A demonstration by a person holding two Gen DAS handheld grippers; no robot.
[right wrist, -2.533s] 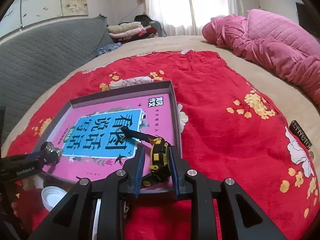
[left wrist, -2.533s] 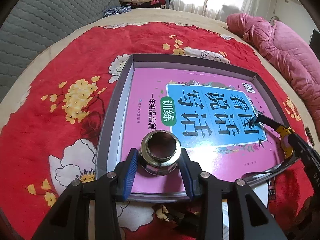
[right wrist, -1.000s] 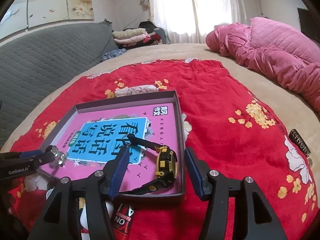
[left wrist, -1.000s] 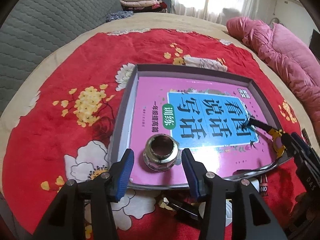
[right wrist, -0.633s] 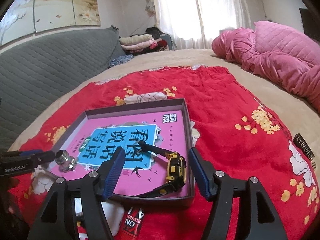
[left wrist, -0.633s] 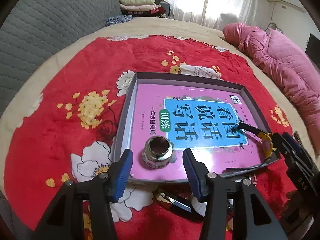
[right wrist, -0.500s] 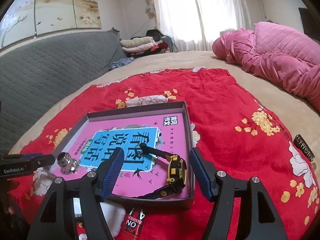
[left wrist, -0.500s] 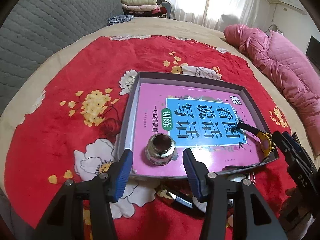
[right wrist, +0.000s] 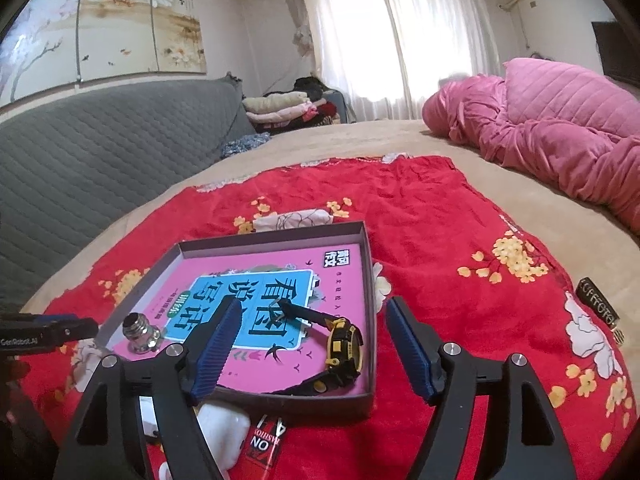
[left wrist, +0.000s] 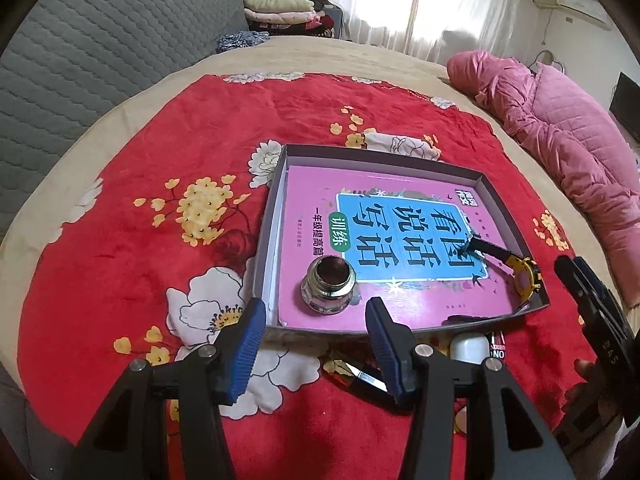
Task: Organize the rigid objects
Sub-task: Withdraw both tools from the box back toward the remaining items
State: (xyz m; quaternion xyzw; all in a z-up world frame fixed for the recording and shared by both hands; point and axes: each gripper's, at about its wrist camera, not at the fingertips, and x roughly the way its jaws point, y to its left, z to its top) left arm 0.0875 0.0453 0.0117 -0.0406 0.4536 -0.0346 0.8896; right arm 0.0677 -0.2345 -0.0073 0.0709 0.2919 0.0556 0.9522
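- L gripper point(left wrist: 316, 344): jaws wide, nothing held; metal fitting point(left wrist: 329, 285) set upright on pink book point(left wrist: 400, 240) in tray point(left wrist: 516, 224), near-left corner.
- R gripper point(right wrist: 310, 346): jaws just opened further, empty; yellow-black watch point(right wrist: 344, 350) laid at tray's right wall.
- Both placed apart, prob. to avoid crowding.
- White item point(right wrist: 222, 426) & others outside tray, not yet sorted.

My left gripper point(left wrist: 316, 344) hangs over the near edge of the grey shallow box point(left wrist: 384, 158), jaws apart with nothing between them. Inside, a pink workbook point(left wrist: 400, 240) lines the bottom; a metal threaded fitting point(left wrist: 329, 290) stands on its near corner (open end up), and a yellow-and-black watch point(left wrist: 520, 276) lies by the right wall. Everything rests on a red floral blanket point(left wrist: 140, 200).
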